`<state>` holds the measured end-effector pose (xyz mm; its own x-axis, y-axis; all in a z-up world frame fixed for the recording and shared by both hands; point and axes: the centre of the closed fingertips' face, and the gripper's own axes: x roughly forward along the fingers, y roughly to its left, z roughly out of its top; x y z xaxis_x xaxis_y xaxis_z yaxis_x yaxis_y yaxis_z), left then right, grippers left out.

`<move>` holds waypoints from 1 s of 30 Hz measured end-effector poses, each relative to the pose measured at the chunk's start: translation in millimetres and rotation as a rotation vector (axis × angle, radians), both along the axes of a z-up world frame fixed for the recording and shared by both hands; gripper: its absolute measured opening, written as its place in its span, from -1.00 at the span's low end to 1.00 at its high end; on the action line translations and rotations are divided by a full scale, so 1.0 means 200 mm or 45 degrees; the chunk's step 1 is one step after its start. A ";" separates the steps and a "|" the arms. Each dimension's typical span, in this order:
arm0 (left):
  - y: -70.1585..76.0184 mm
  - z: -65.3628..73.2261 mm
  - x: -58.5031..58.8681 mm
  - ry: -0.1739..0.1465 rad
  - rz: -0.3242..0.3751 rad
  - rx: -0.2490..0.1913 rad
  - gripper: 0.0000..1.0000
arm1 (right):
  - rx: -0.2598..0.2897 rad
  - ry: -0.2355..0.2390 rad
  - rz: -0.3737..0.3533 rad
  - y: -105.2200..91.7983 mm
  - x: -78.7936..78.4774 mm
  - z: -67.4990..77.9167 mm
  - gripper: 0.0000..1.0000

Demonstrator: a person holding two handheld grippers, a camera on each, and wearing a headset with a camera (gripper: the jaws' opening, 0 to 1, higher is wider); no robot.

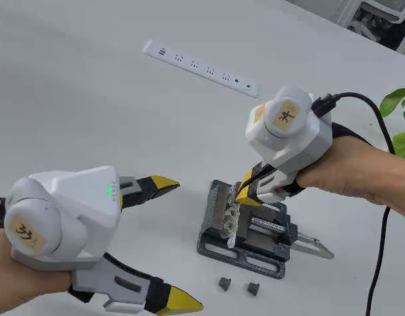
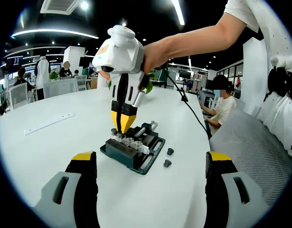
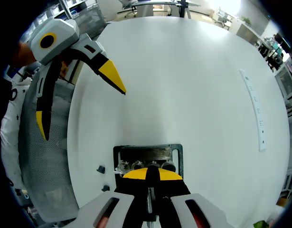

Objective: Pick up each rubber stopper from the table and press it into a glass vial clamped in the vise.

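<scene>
Nearest, the left gripper (image 1: 172, 243) hung low over the white table (image 1: 77, 99), its jaws spread wide with nothing between them. A little farther and to the right, two dark rubber stoppers (image 1: 224, 284) lay loose on the table, just on the near side of the vise (image 1: 255, 260). The vise stood free on the tabletop and clamped a short row of clear glass vials (image 1: 230, 217). The right gripper (image 1: 243, 193) pointed steeply down at the row's far end, its yellow tips drawn close together just above the glass. Whether they pinched a stopper could not be told. Pressing there looked risky. An off-centre push could tilt a stopper, let it skid off the rim, or chip the glass. With nothing steadying the vise, a hard push might also slide it and scatter the loose stoppers. Far off lay a white power strip (image 1: 202, 68).
</scene>
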<state>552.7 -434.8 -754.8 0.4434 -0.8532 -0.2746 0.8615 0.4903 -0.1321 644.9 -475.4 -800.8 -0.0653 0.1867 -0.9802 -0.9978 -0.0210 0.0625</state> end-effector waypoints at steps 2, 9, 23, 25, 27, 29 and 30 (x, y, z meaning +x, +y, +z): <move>0.00 0.00 0.00 -0.001 0.001 -0.001 0.89 | -0.003 0.006 -0.005 0.00 0.00 0.00 -0.98; 0.01 0.01 0.01 -0.003 0.009 -0.008 0.89 | -0.069 -0.028 0.079 0.01 -0.01 -0.01 -1.00; 0.03 0.02 0.01 -0.006 0.025 -0.007 0.87 | -0.085 -0.017 0.066 0.00 -0.01 -0.02 -1.00; 0.03 0.02 0.02 -0.007 0.026 -0.008 0.86 | -0.088 -0.017 0.065 0.00 -0.01 -0.01 -1.00; 0.03 0.02 0.02 -0.007 0.026 -0.008 0.85 | -0.088 -0.023 0.086 0.01 -0.01 -0.02 -1.00; 0.03 0.03 0.02 -0.008 0.025 -0.007 0.86 | -0.084 -0.023 0.083 0.01 -0.01 -0.02 -1.00; 0.03 0.02 0.02 -0.008 0.023 -0.004 0.86 | -0.079 -0.021 0.071 0.01 -0.01 -0.02 -1.00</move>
